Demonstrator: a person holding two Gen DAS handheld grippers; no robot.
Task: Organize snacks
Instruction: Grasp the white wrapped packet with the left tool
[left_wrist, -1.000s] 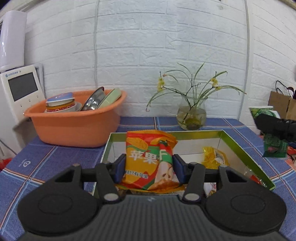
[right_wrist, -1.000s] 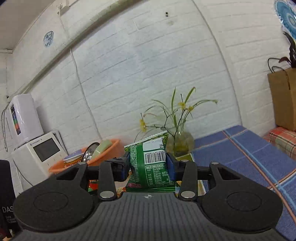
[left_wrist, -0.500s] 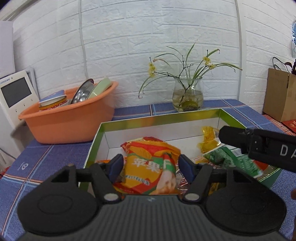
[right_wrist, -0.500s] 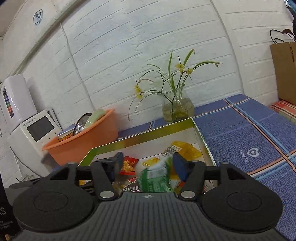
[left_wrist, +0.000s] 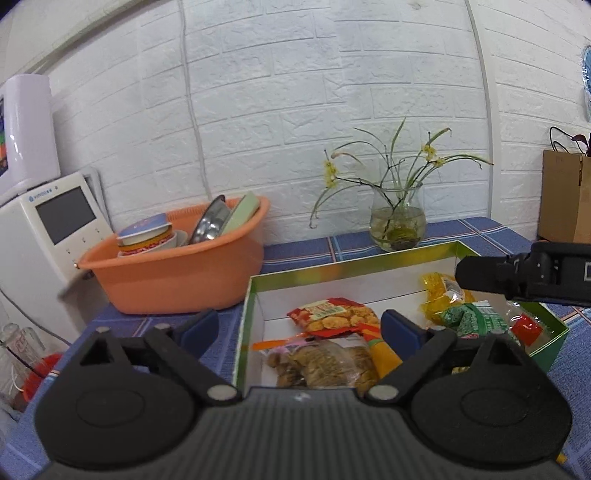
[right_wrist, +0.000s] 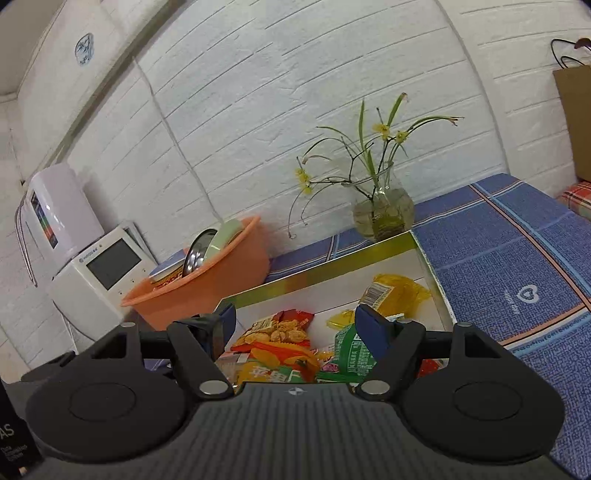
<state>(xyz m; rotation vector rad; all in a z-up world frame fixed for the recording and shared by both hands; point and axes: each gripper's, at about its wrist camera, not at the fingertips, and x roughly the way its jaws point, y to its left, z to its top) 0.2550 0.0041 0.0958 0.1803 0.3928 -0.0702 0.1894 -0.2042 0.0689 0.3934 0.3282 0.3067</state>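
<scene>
Hovering: both grippers spread, empty.
Left gripper (left_wrist: 300, 326): above box (left_wrist: 354, 263), brown bag (left_wrist: 325, 363) directly below.
Right gripper (right_wrist: 295, 325): green bag (right_wrist: 349, 356) beneath its right finger.

Roughly six snack packets (left_wrist: 334, 317) are counted in one box (left_wrist: 354, 264); one basin (left_wrist: 177, 277) and one vase (left_wrist: 397, 225) are seen.

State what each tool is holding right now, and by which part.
Nothing is held. The left tool and the right tool are both open above the snack box; the orange packet and green packet lie loose inside it.
</scene>
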